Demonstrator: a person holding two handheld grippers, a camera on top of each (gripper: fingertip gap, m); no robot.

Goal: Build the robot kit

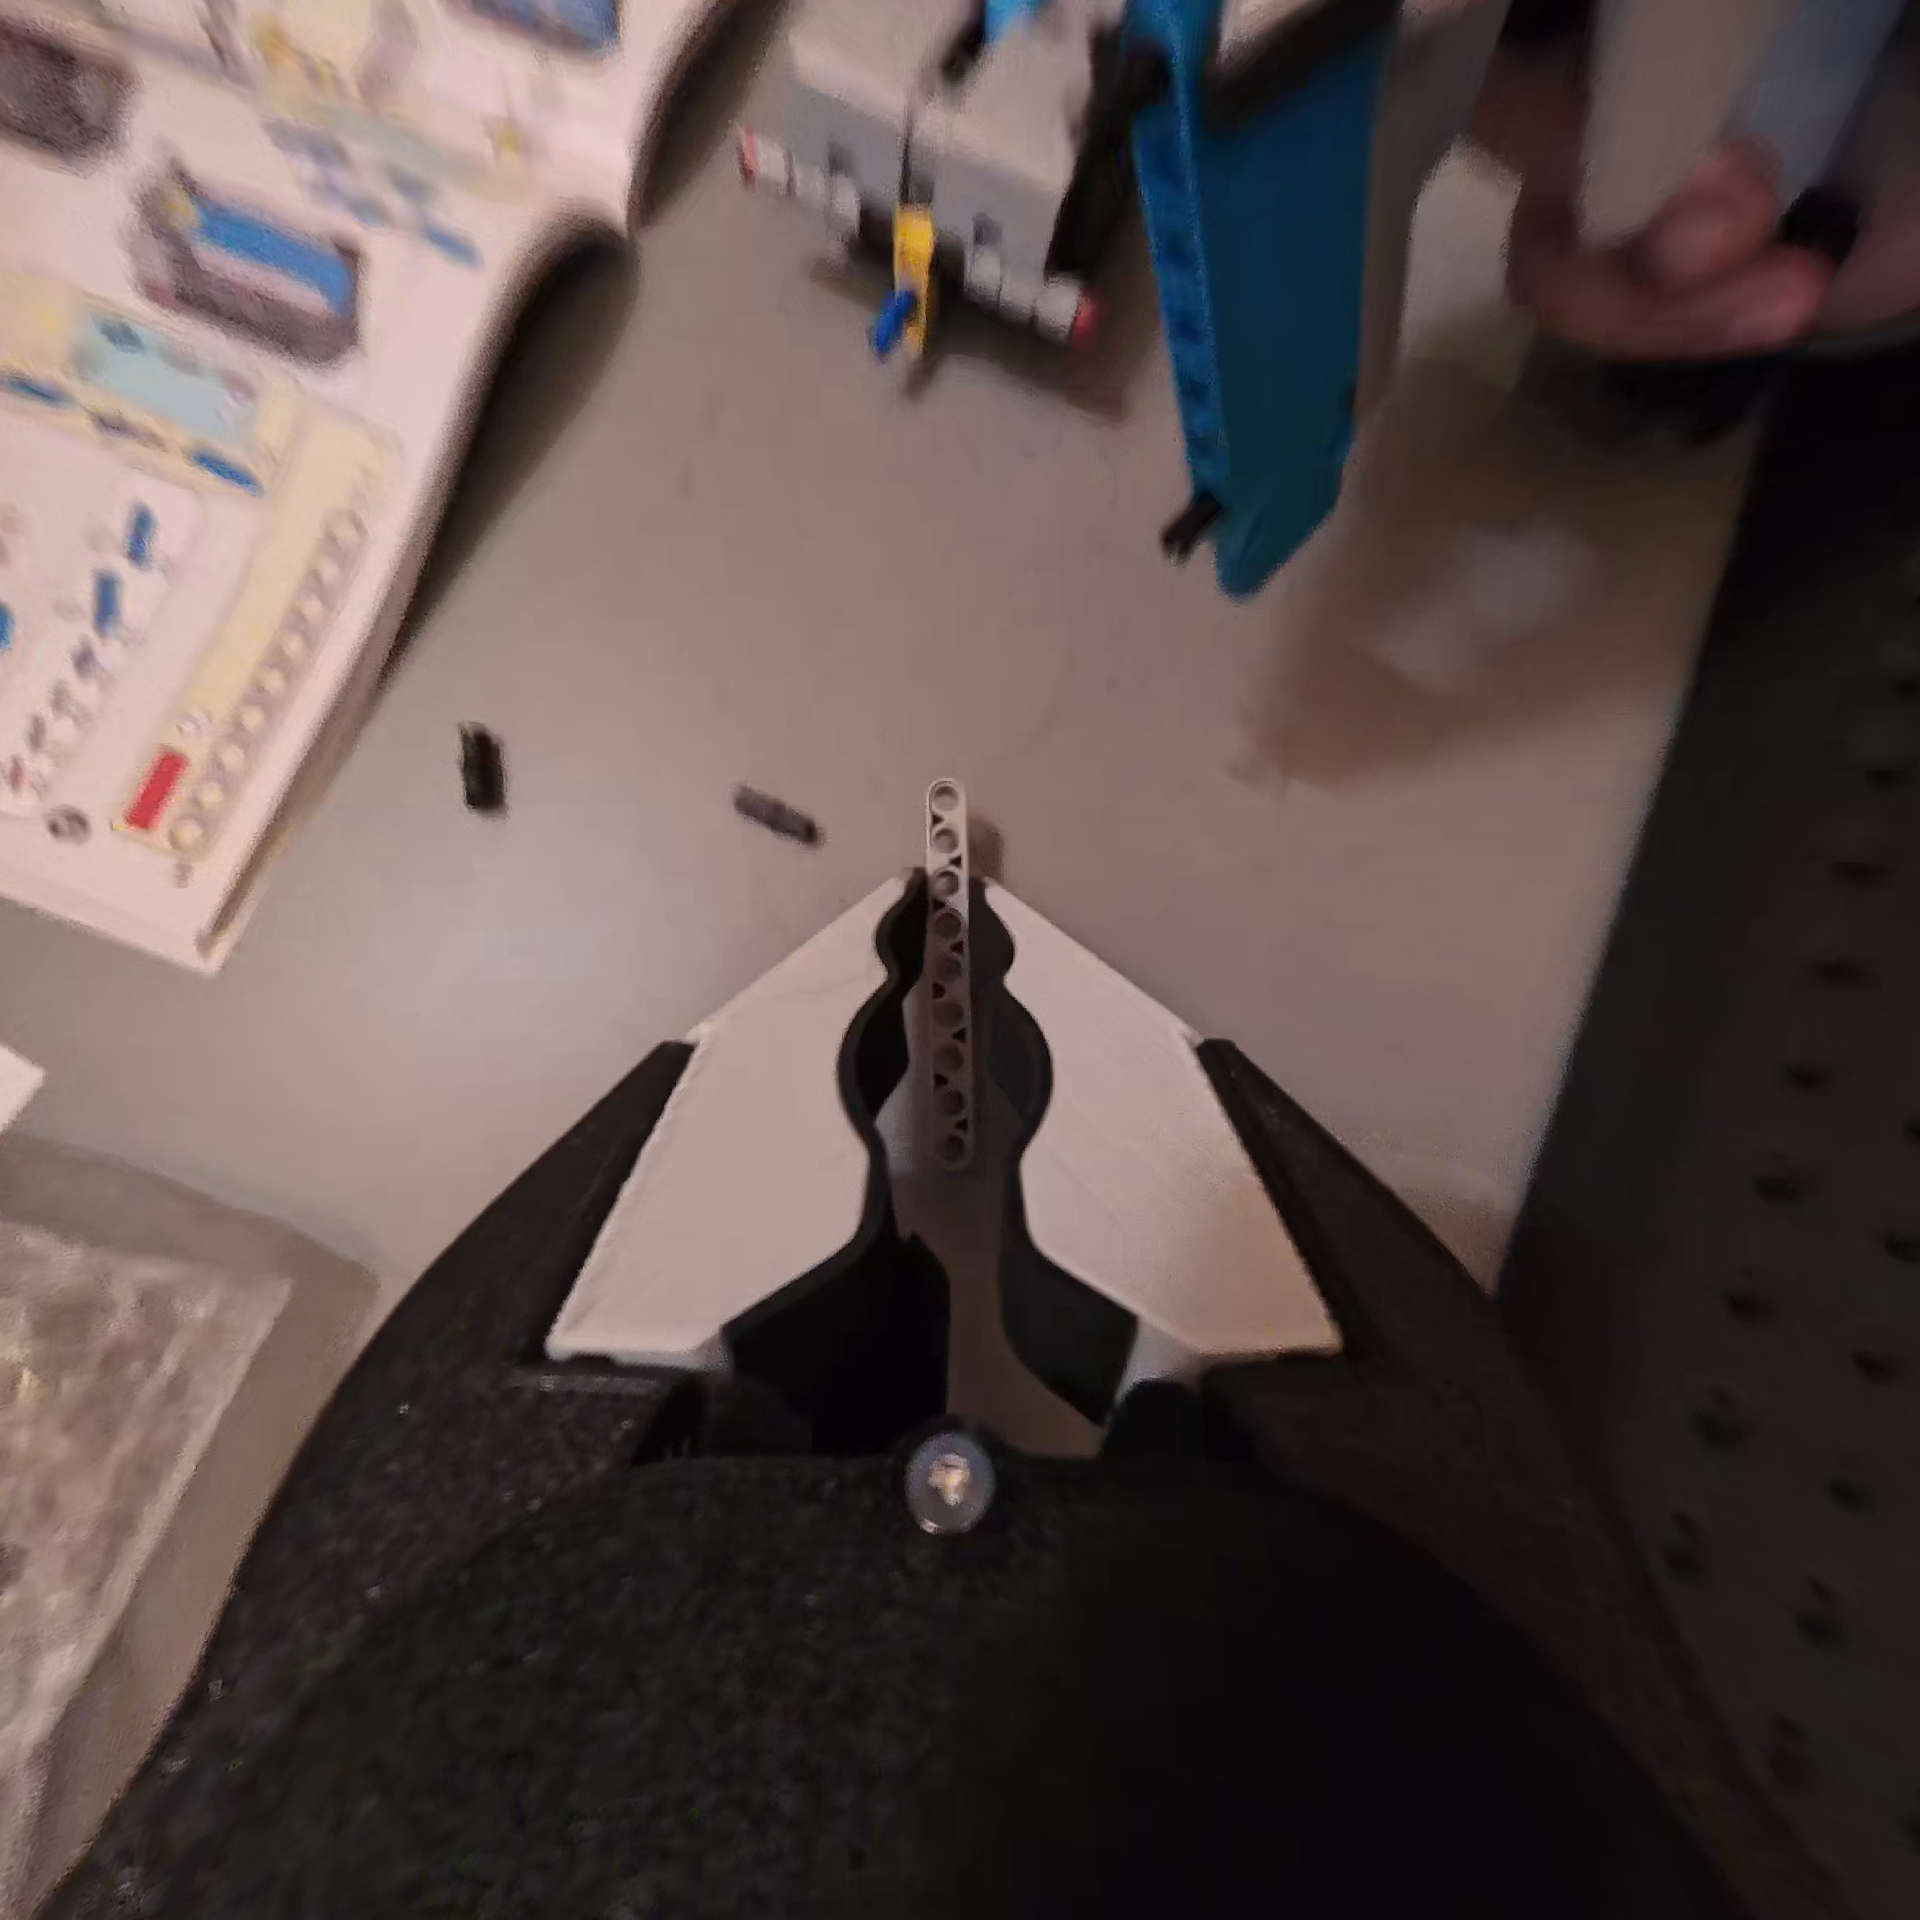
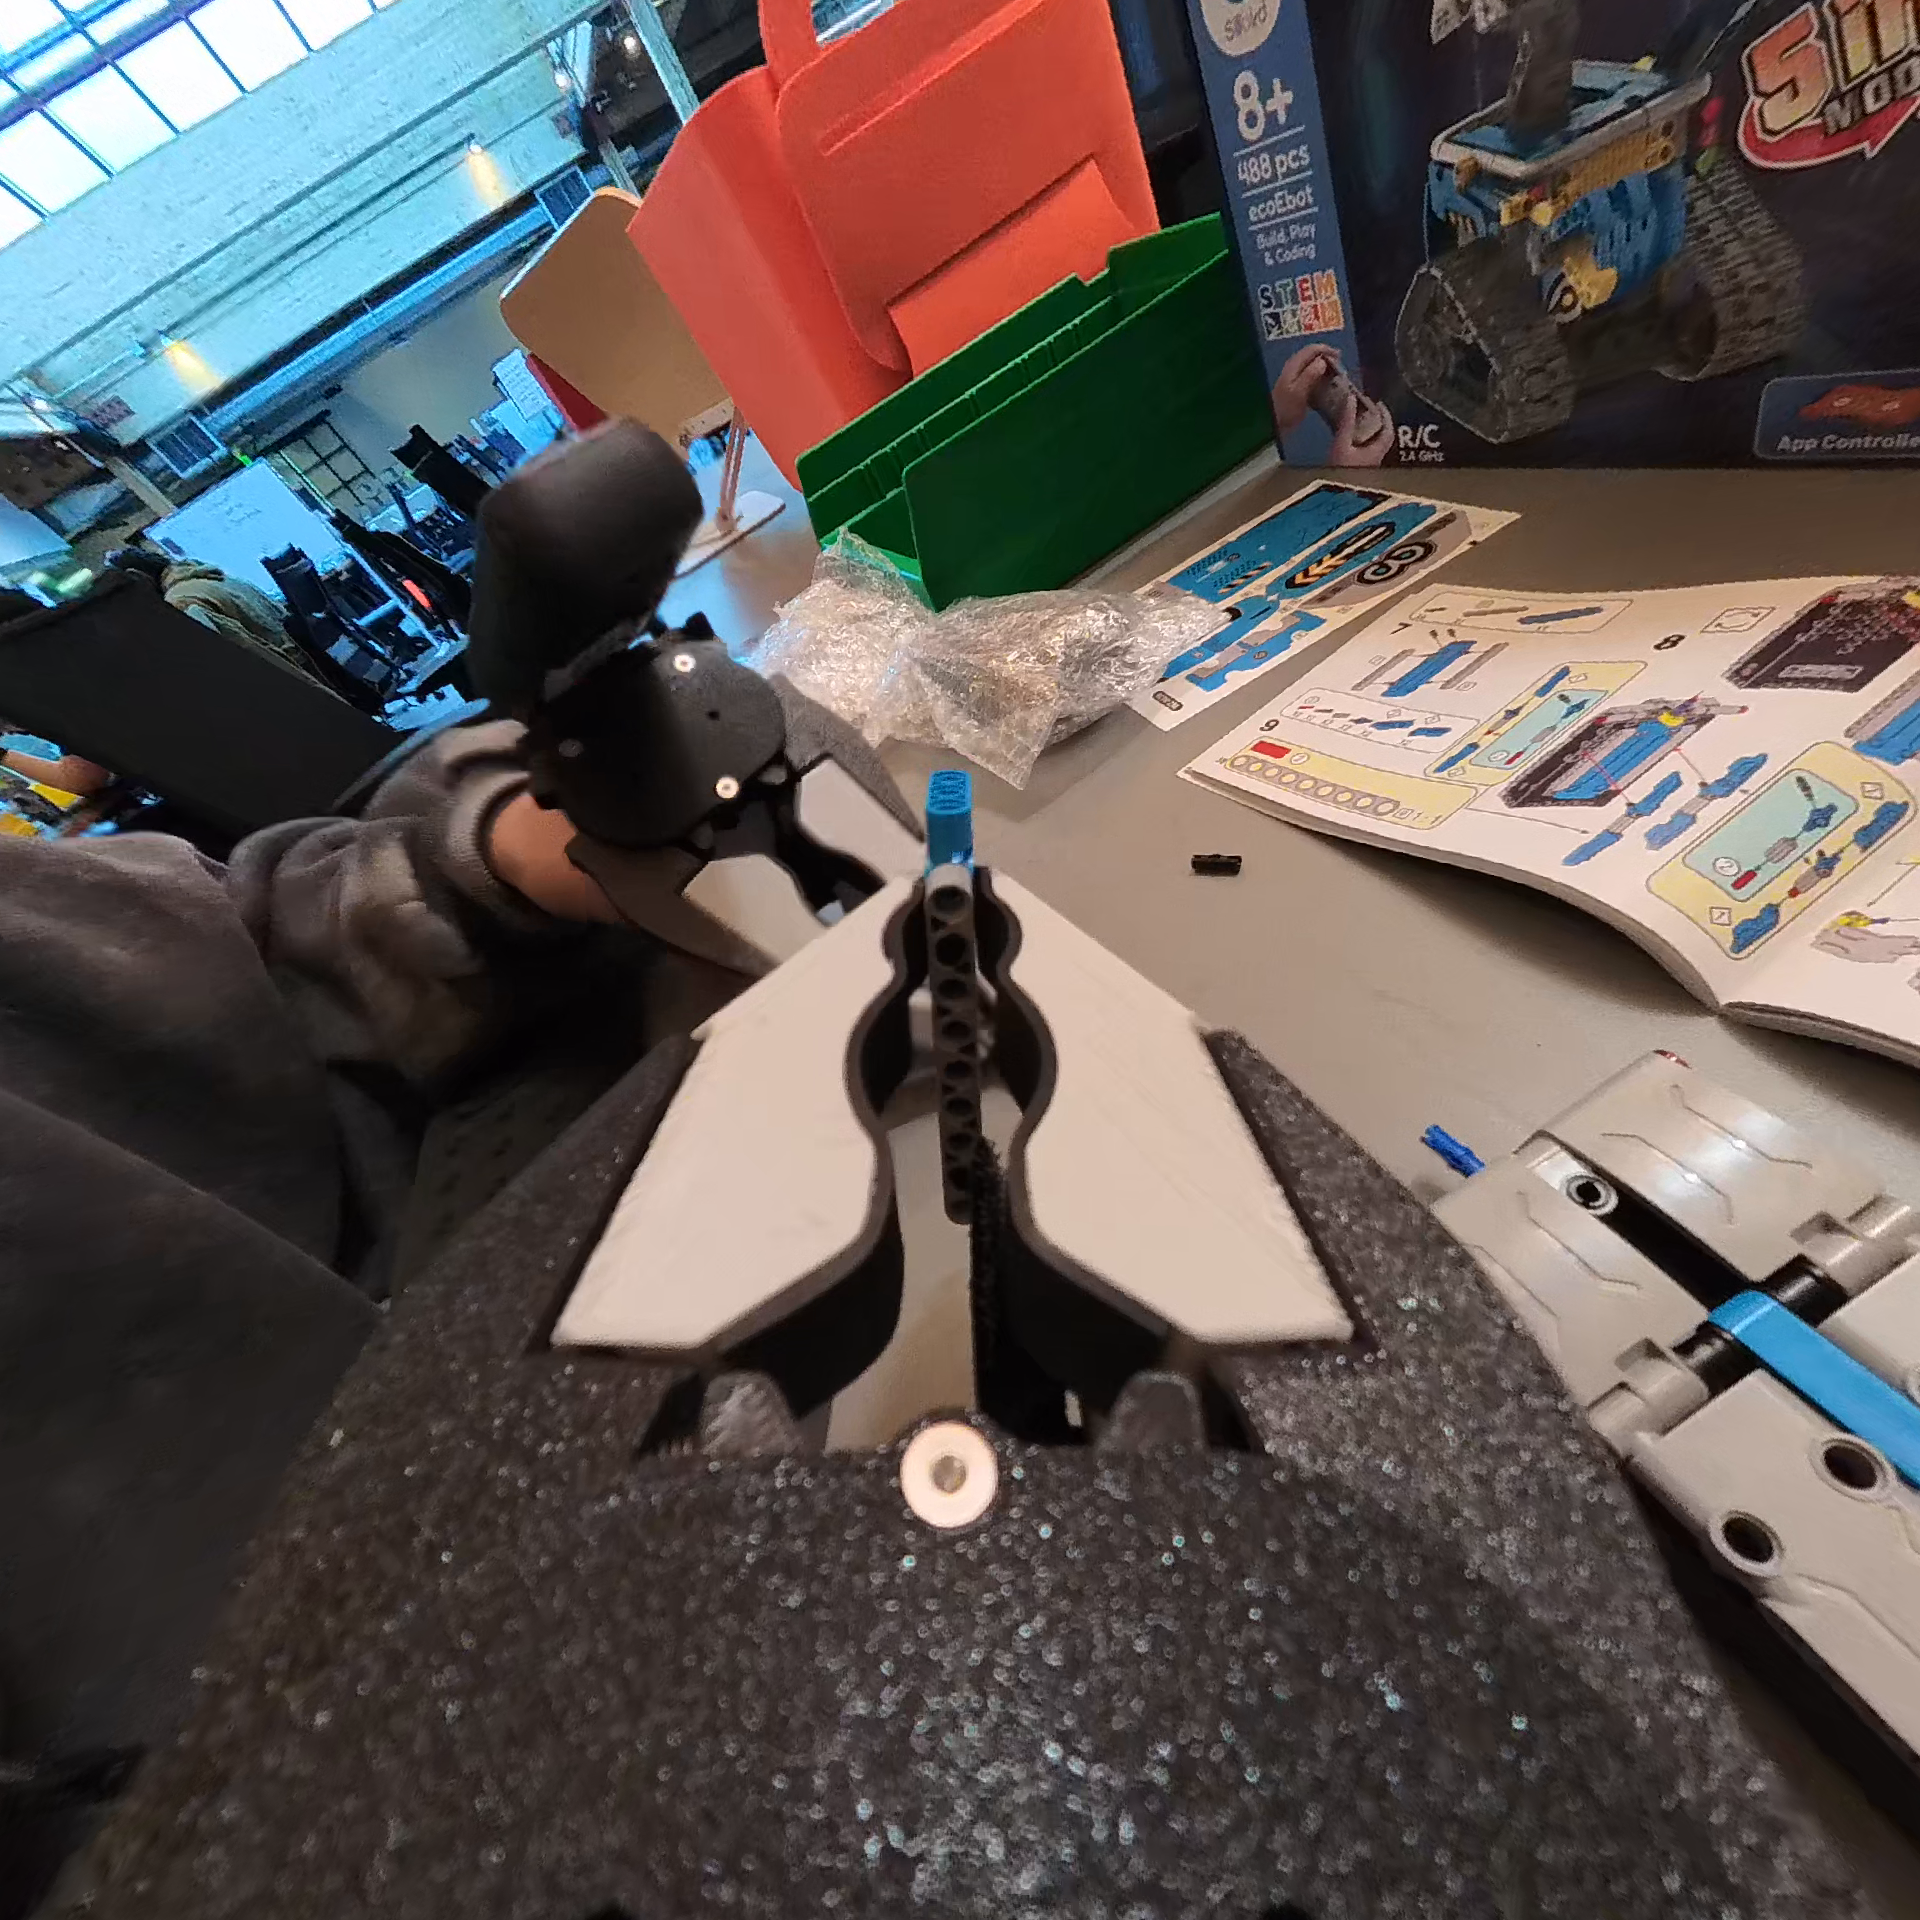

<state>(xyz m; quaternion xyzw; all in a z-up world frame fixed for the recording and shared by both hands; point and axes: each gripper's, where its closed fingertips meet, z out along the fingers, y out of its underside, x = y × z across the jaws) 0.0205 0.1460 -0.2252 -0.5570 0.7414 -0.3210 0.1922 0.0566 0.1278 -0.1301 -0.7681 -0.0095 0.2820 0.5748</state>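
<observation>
My left gripper [image 1: 951, 883] is shut on a thin light grey holed beam [image 1: 948, 997], whose end pokes out past the fingertips above the grey table [image 1: 727, 582]. Two black pins [image 1: 480, 764] [image 1: 774, 814] lie on the table just ahead and to the left. My right gripper [image 2: 951, 878] is shut on a black holed beam [image 2: 958, 1039] with a blue part [image 2: 948, 816] at its far end. In the left wrist view this blue assembly [image 1: 1236, 312] hangs blurred at the upper right, next to a hand [image 1: 1683, 270]. The left gripper [image 2: 644, 748] shows to the left in the right wrist view.
An open instruction booklet [image 2: 1558, 779] [image 1: 156, 520], a sticker sheet [image 2: 1320, 582], crumpled plastic bags [image 2: 966, 665], a green bin [image 2: 1039, 457] and a toy box [image 2: 1610, 229] lie around. A grey module [image 2: 1714, 1351] [image 1: 935, 156] sits close right. A black pin [image 2: 1216, 862] and a blue pin [image 2: 1449, 1143] lie loose. A black perforated mat [image 1: 1818, 1039] borders the table. The left gripper's tips are roughly 11 cm from the right gripper's. My left gripper's tips are some 10 cm from the black pin [image 2: 1216, 862]. It is also in sight in the left wrist view [image 1: 464, 796].
</observation>
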